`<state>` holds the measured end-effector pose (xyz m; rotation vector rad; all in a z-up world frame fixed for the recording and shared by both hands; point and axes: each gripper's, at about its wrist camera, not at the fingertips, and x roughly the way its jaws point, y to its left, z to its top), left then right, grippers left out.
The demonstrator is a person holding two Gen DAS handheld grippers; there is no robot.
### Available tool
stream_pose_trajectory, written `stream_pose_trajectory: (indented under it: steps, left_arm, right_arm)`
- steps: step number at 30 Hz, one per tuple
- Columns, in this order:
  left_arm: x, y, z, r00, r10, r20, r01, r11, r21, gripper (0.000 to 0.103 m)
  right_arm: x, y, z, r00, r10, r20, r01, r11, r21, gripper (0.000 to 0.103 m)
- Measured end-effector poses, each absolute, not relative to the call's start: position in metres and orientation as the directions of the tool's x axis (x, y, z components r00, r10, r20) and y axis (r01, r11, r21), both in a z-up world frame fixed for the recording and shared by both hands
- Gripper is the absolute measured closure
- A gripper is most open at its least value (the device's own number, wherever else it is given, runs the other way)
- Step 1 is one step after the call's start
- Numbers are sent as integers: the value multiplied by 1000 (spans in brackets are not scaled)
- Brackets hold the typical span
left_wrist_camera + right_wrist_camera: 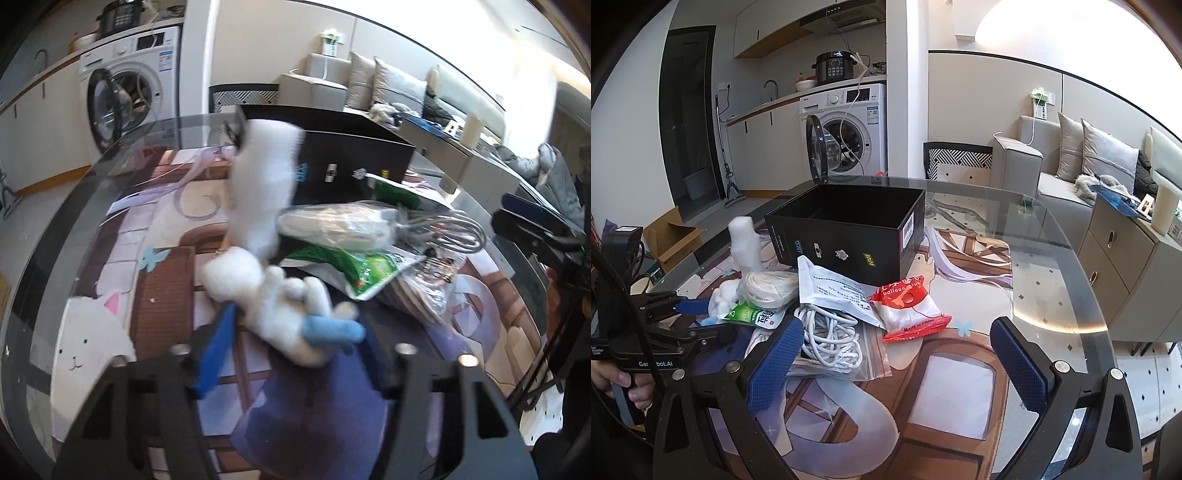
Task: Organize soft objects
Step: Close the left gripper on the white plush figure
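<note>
A white plush toy [258, 291] with a light-blue piece lies on the glass table [1052, 280] beside a pile of packets. My left gripper [295, 332] is shut on its lower body, the blue pads on either side. From the right wrist view, the left gripper [690, 306] sits at the left edge against the plush toy [720, 299]. A white foam roll [266, 184] stands behind the toy, next to the open black box [846, 236]. My right gripper [901, 365] is open above the table mat, with nothing between its fingers.
The pile holds a bagged cream rope [772, 288], a green pouch [753, 315], a white printed pouch [834, 291], a white cable in a zip bag [831, 336] and a red balloon-glue packet [908, 310]. A person's hand [617, 380] holds the left gripper's handle. A washing machine [846, 133] stands beyond the table.
</note>
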<state>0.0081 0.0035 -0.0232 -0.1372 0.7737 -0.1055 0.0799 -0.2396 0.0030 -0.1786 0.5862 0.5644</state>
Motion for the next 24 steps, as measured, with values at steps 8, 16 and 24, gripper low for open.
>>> stream_pose_trajectory:
  steps: [8,16,24]
  left_arm:
    - [2,10,-17,738,-133,-661,33,986,-162,57]
    - [-5,19,-4,780,-129,-612,22,983,-180,58]
    - [-11,23,10,818,-122,-562,23,983,-181,58]
  right_arm:
    - [86,-237,2,679,447,-583,-556,831,-10,0]
    - [102,-239,0,656,418,-628,-541,841,-5,0]
    - [127,-239,-8,627,390,-674,-530,848,-1,0]
